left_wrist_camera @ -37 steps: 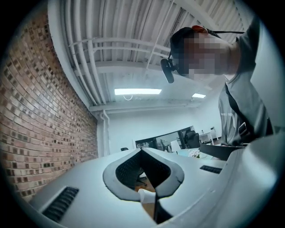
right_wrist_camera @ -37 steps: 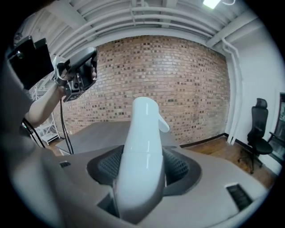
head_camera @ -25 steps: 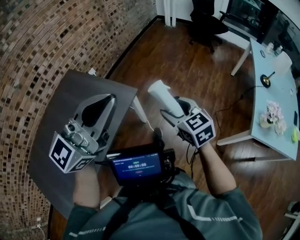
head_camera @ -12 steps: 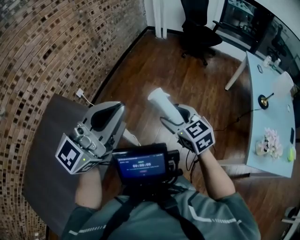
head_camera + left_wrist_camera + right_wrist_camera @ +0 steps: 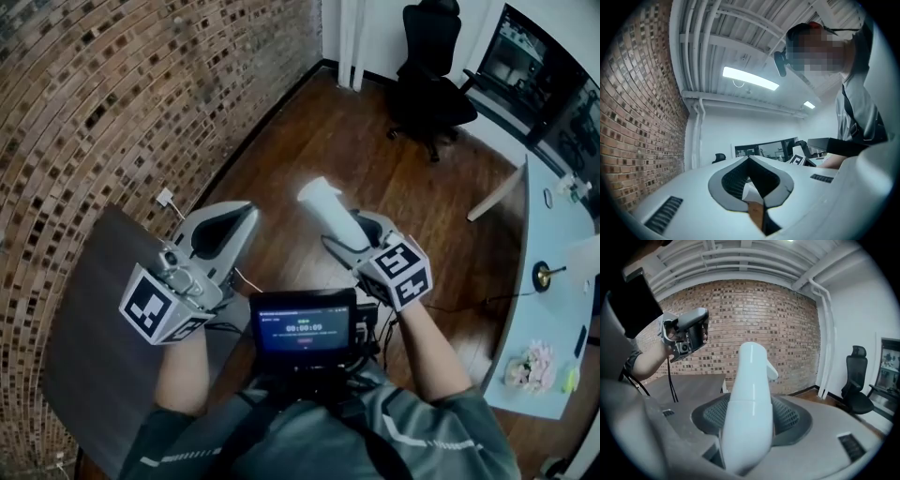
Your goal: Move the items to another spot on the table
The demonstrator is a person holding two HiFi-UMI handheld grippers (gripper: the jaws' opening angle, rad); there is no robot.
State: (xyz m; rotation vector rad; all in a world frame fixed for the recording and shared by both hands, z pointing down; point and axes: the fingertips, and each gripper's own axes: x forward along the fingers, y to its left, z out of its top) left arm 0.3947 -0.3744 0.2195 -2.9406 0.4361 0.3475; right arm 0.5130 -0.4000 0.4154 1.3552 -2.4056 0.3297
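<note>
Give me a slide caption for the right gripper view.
Right gripper clamps a white plastic item; the left gripper is held up against a brick wall.

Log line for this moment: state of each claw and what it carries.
left claw: shut | right claw: shut on white bottle, bottle sticking out past tips | scene: dark table at left, wood floor ahead

A glossy white plastic tube (image 5: 749, 394) with a rounded top and a small spout-like nub near it sits clamped between the jaws of the right claw (image 5: 349, 231), jutting well beyond their tips and leaning slightly.
</note>
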